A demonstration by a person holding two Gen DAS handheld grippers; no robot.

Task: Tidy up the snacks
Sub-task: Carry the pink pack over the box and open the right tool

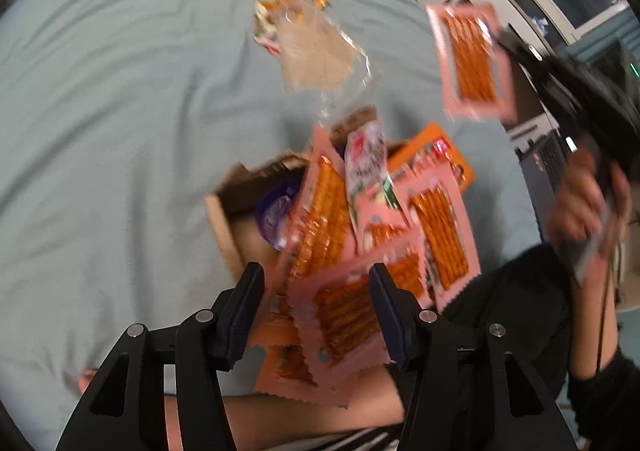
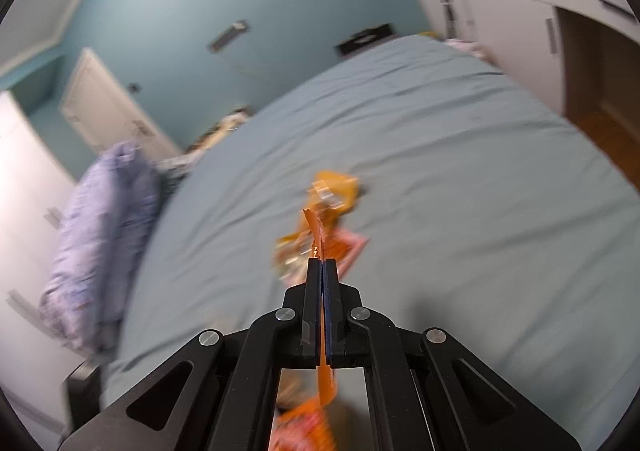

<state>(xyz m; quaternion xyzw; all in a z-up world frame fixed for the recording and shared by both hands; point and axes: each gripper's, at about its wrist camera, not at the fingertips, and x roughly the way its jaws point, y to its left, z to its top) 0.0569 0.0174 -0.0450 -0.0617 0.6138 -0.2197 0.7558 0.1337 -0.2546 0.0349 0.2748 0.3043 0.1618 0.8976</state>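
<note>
Pink pretzel packet (image 1: 474, 59) blurred, edge-on in clamped right gripper (image 2: 323, 265). Left gripper (image 1: 316, 283) gapes above cardboard box (image 1: 224, 227) holding packets.

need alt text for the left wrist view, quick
Open left claw hovers over a cardboard box crammed with pink pretzel-stick packets on a grey-blue bed sheet. At upper right, the right claw holds another pink packet in the air; a clear wrapper lies beyond the box.

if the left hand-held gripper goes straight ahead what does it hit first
Probably the pink pretzel-stick packet lying between the open left hand-held gripper's fingers, atop the pile spilling from the cardboard box; depth is unclear.
</note>
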